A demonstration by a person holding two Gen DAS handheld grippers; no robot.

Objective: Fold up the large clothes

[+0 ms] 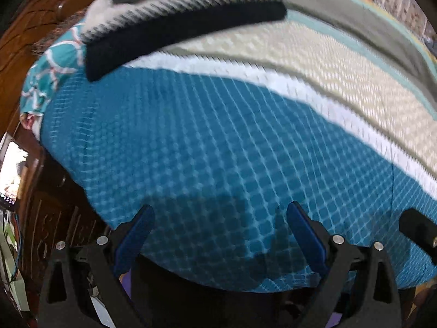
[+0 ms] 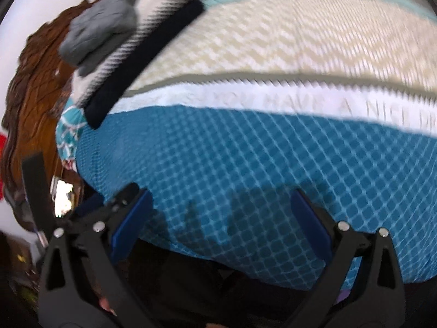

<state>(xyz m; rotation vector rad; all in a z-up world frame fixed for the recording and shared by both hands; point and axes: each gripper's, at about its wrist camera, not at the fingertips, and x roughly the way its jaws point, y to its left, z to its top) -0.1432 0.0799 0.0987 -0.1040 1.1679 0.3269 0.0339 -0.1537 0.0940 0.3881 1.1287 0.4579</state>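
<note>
— Looking down both wrist views: what fills them?

— Mostly a bedspread (image 1: 218, 142), blue with a pale grid, spread over the middle of each frame. Beyond it a white band (image 1: 273, 82), then a cream woven strip (image 1: 314, 52). On the white band in the right wrist view, blurred lettering, not readable in full.

— And the clothes to fold?

— Lying at the upper left of both frames, on the far part of the bed. Seen there: a black and white garment (image 1: 177, 27) with a toothed pattern between its white and black parts. On top of it in the right wrist view, a crumpled grey garment (image 2: 101, 35). Both blurred, well apart from the grippers.

— State of the grippers?

— Left gripper (image 1: 220, 236) at the bottom of its frame, jaws spread wide, nothing between the blue pads (image 1: 306, 235), only bedspread and shadow behind. Right gripper (image 2: 221, 224) likewise low in its frame, jaws wide apart and holding nothing. Black edge of the right gripper also poking in at the lower right of the left wrist view.

— Anything else?

— Teal patterned pillow (image 1: 52, 73) at the left edge, just beside the black garment. Carved brown wood headboard (image 2: 35, 95) farther left. Bright screen (image 1: 11, 169) at the far left of the left wrist view.
</note>
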